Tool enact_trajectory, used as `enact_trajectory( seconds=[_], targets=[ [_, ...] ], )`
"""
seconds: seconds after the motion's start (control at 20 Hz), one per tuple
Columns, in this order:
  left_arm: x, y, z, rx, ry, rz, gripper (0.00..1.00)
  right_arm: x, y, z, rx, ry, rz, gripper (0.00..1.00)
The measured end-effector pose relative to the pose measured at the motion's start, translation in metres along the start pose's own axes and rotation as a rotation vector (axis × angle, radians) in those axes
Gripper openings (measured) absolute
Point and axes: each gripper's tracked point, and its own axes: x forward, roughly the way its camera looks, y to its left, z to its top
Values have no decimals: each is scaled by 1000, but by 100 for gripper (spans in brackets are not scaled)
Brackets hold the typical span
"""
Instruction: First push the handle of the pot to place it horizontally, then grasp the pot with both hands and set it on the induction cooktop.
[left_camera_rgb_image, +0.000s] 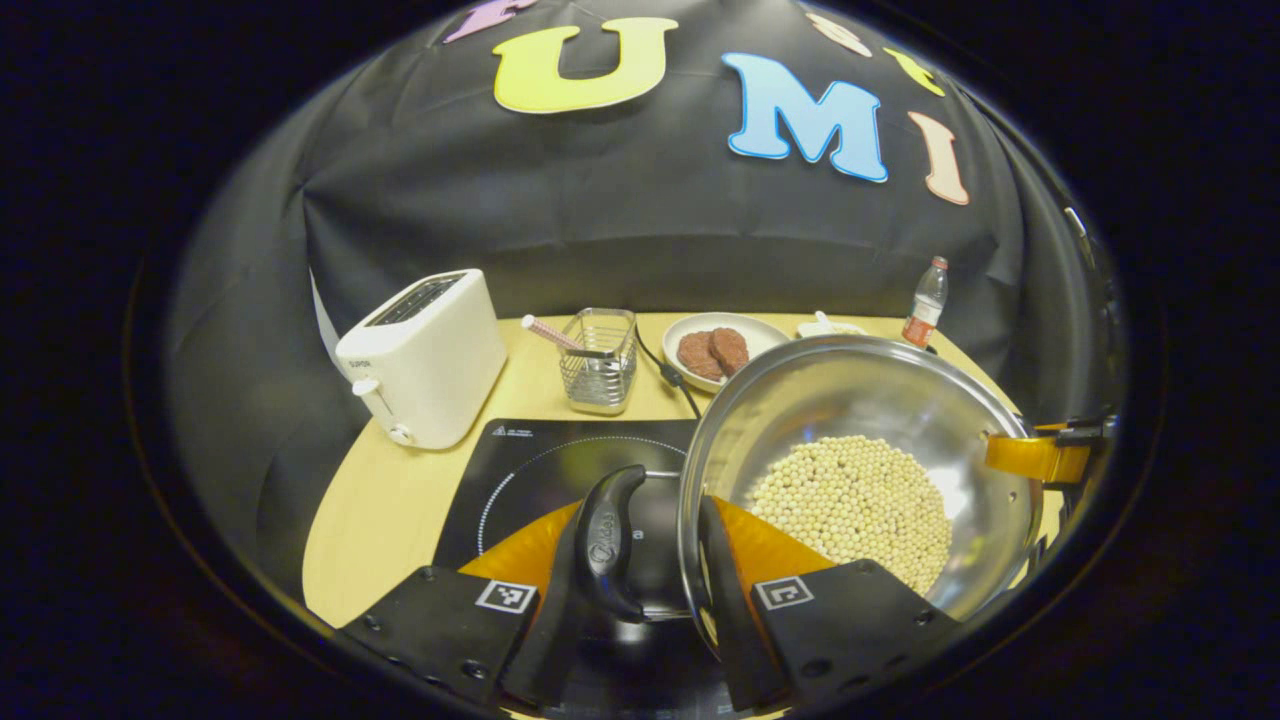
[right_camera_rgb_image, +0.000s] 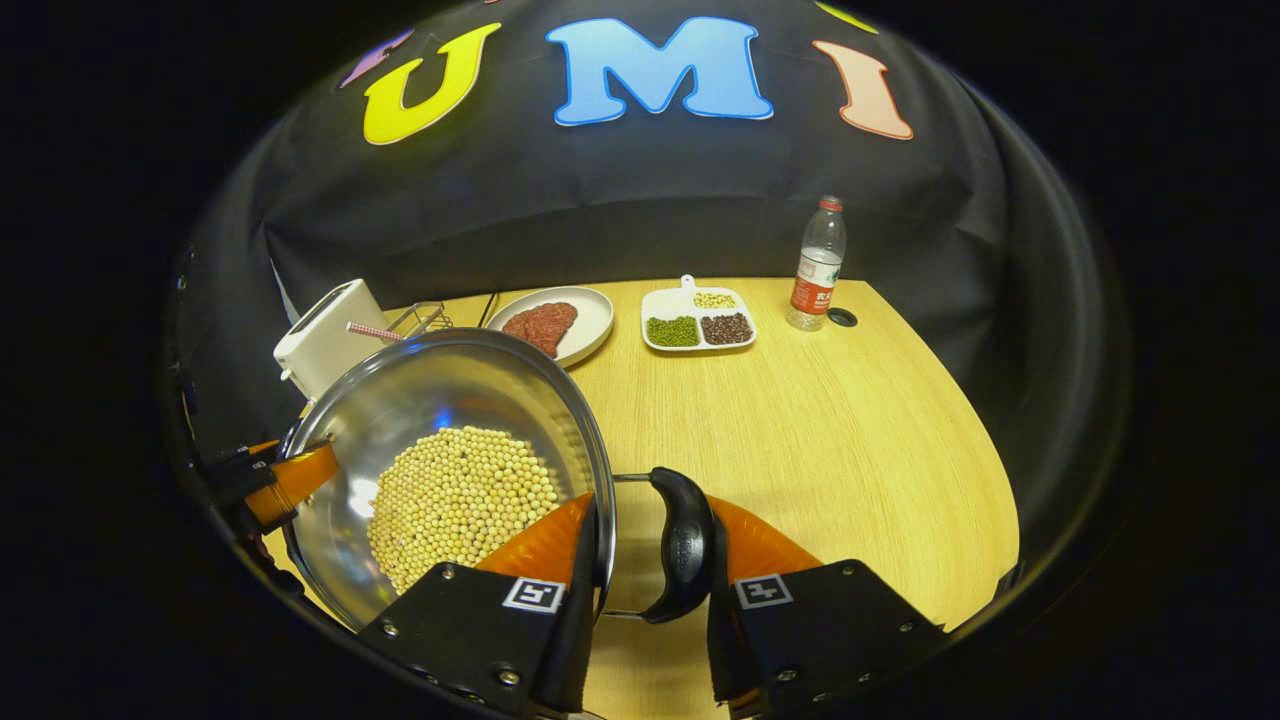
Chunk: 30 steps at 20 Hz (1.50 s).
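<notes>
Item: steel pot (left_camera_rgb_image: 860, 440) of soybeans (left_camera_rgb_image: 850, 500), with two black side handles.

Location: held just above or at the right edge of the induction cooktop (left_camera_rgb_image: 520, 470); whether its base touches cannot be told.

Left gripper (left_camera_rgb_image: 655, 545): fingers straddle the pot's rim, one inside the wall, one outside the left handle (left_camera_rgb_image: 608, 540), apparently clamped on handle and rim together.

Right gripper (right_camera_rgb_image: 650, 545): likewise, fingers either side of rim and right handle (right_camera_rgb_image: 685, 545), seemingly pressed tight.

Progress (a judgement): handles lie level and the two-handed grasp is made; centring the pot on the cooktop ring and letting go remain.

Left gripper view adds: toaster (left_camera_rgb_image: 425, 355), wire basket (left_camera_rgb_image: 598, 360), plate of patties (left_camera_rgb_image: 715, 350).

Right gripper view adds: divided dish of beans (right_camera_rgb_image: 698, 322), water bottle (right_camera_rgb_image: 818, 265), bare wooden table (right_camera_rgb_image: 820, 450).
</notes>
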Motion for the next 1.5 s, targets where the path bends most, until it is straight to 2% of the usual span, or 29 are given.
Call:
enact_trajectory(
  seconds=[0.05,0.15,0.55,0.6,0.8,0.85,1.0,1.25,1.3,1.4,1.5],
  targets=[
    [2,7,0,-1,3,1,68,1,7,-1,1,1,0,47],
    [5,22,-2,-2,4,3,65,5,18,-2,2,5,0,47],
    [18,80,-5,5,17,21,65,24,70,-4,14,28,12,47],
    [22,87,-5,5,20,22,69,26,75,-3,13,31,13,47],
    [28,112,-6,4,26,32,62,34,98,-4,15,43,18,47],
    [30,119,-7,6,25,35,65,37,104,-4,16,45,20,47],
    [35,137,-11,5,23,44,65,42,121,-4,16,49,26,47],
    [45,157,-21,-11,32,48,65,51,139,-6,10,57,21,47],
    [46,159,-21,-11,32,53,62,51,141,-4,14,52,19,47],
    [50,163,-20,-3,21,59,66,52,145,-5,15,53,18,47],
    [53,168,-21,-4,19,59,63,54,147,-4,21,52,18,47]
  ],
)
